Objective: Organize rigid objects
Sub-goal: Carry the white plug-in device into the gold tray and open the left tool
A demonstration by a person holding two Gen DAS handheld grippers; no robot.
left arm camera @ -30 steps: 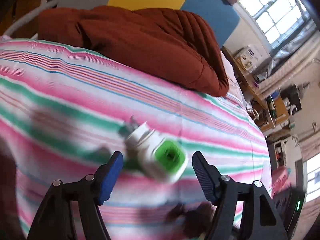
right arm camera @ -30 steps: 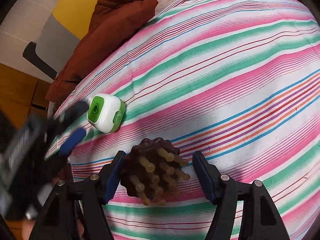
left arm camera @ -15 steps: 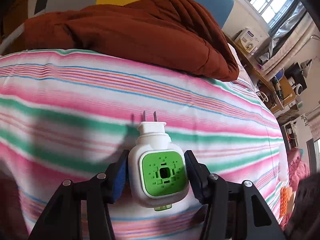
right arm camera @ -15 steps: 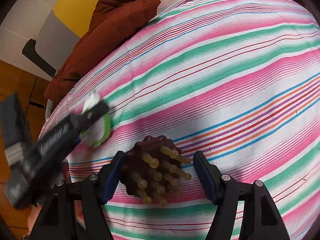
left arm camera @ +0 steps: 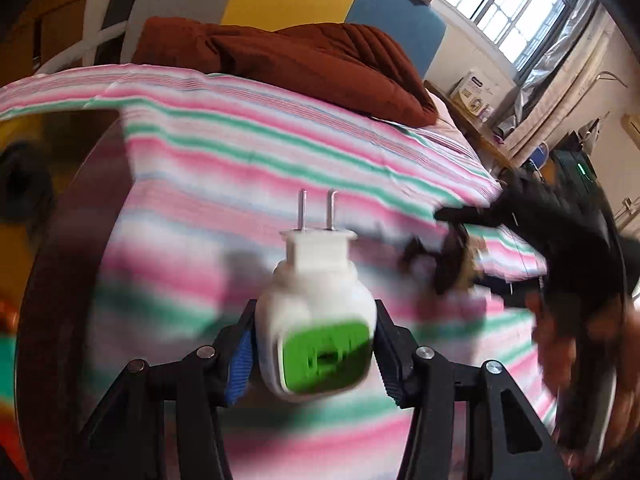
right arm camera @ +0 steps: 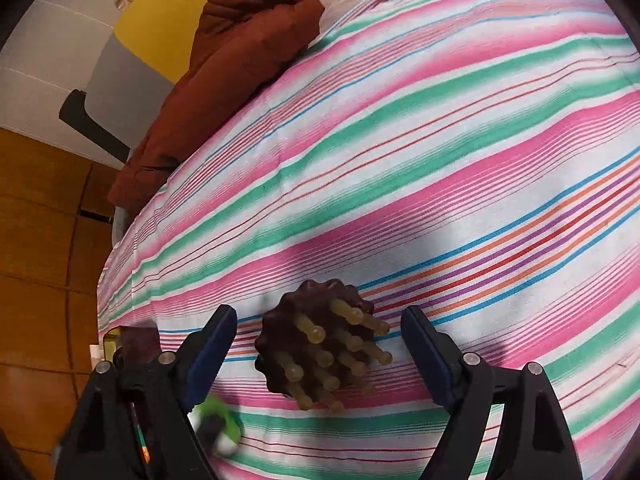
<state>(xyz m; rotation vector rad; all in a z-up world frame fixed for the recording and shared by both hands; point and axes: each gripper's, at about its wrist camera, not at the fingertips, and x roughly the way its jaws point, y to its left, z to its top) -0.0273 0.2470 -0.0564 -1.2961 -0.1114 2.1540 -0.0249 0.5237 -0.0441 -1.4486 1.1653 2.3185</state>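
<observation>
My left gripper (left arm camera: 314, 354) jaws are closing on the white-and-green plastic plug-in device (left arm camera: 316, 332); my right gripper (right arm camera: 320, 356) jaws are opening around the untouched brown bristled massager (right arm camera: 320, 352).

blurred striped sheet (left arm camera: 168, 240), blurred person's hand (left arm camera: 576, 344)

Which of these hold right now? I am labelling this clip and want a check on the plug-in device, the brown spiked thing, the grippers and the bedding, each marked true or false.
1. The left gripper is shut on the white and green plug-in device. True.
2. The device's two prongs point toward the camera. False: they point away from it.
3. The right gripper clamps the brown spiked massager. False: its fingers stand apart from it, opening.
4. The massager lies on the striped bedsheet. True.
5. The rust-brown quilt covers the massager. False: it lies apart, at the bed's far end.
</observation>
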